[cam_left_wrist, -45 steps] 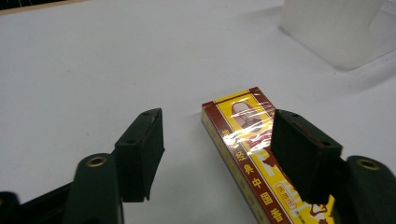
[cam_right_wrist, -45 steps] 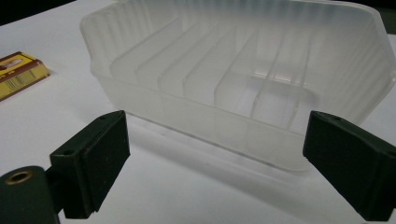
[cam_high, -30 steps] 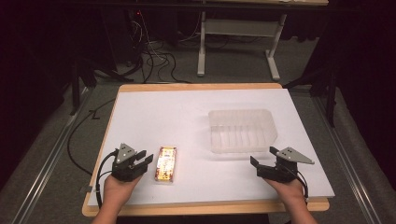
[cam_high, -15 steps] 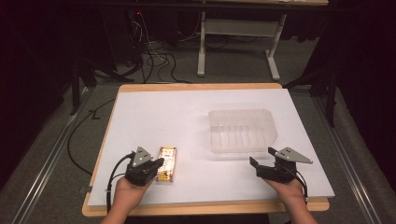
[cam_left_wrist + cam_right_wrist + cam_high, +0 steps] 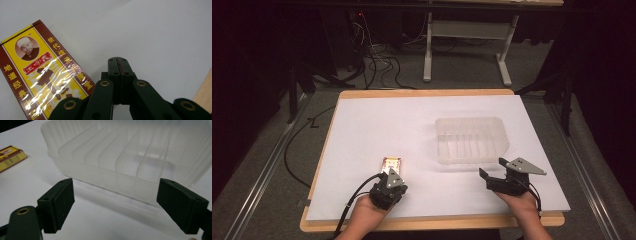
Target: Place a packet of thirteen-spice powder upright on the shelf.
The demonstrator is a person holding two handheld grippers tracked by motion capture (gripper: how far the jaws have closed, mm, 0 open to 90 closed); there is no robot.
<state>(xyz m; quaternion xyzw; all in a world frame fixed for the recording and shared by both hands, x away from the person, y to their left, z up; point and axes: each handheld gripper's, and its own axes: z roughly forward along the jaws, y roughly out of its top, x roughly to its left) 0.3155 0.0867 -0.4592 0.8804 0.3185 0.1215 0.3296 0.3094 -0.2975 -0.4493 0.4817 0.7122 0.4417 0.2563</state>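
Box [image 5: 42, 75] lies near the tabletop's [image 5: 422, 120] front edge, left of centre — the left claw [image 5: 117, 60] sits just beside it, pressed together on nothing. Probably a nudge toward the clear tray [image 5: 471, 140] comes next; the right claw [image 5: 115, 205] waits spread before that tray — a grasp would need reopening.

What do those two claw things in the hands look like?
Both grippers, left and right, are black with two flat jaws on hinged bars with brass rivets. Each has a grey three-cornered plate on top and a trailing black cable. No sleeves show on the forearms.
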